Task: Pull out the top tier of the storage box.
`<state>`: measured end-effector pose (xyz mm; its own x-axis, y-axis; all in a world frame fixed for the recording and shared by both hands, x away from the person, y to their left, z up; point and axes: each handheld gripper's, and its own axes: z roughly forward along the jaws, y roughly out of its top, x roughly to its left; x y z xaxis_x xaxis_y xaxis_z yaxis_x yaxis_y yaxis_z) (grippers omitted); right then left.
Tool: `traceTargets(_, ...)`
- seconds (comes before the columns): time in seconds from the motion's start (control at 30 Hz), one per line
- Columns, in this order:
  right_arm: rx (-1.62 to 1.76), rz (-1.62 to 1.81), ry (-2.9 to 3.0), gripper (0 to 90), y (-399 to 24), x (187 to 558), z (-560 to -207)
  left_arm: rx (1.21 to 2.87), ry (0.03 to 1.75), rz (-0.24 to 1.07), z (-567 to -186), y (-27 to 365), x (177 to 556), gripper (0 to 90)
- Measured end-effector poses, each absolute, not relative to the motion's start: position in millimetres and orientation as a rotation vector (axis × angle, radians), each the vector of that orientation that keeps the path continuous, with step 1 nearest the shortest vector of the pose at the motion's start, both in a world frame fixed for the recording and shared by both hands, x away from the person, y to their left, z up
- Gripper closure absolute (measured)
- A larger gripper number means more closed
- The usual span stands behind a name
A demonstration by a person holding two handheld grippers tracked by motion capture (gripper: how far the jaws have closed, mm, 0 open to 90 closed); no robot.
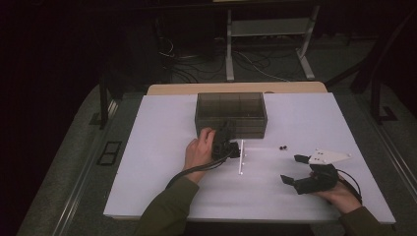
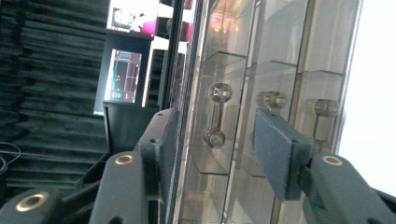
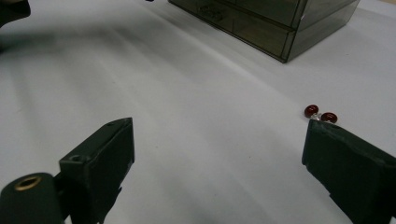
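Smoky drawer box (image 1: 231, 112) upright, drawers seemingly closed.

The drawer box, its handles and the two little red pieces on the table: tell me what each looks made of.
Drawer box: smoky see-through plastic, glossy; the inner dividers show through its walls. Drawer handle: clear faceted plastic or acrylic, possibly glass, catching highlights between the left gripper's jaws. Red pieces: smooth, shiny dark red beads, plastic or glass; too small to settle.

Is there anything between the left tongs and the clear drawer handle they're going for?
Nothing visible. In the left gripper view the handle sits in the gap of the left tongs, on the smoky drawer box, and neither pad touches it yet.
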<state>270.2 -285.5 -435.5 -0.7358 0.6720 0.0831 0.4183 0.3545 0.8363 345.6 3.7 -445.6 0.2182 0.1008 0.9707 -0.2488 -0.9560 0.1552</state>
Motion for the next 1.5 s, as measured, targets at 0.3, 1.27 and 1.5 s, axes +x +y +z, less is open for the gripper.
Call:
traceTargets(0.3, 0.971, 1.323, 2.345, 8.7, -285.5, 270.4, -435.7, 2.217, -0.131, 1.809, -444.6, 3.2, 346.1, 58.2)
traceTargets(1.27, 0.969, 1.323, 2.349, 8.7, -285.6, 269.5, -435.8, 2.239, -0.114, 1.831, -448.4, 2.1, 348.8, 78.2)
traceTargets(1.5, 0.965, 1.323, 2.352, 8.7, -285.1, 269.3, -436.0, 2.236, -0.12, 1.84, -448.8, 2.1, 348.4, 79.7)
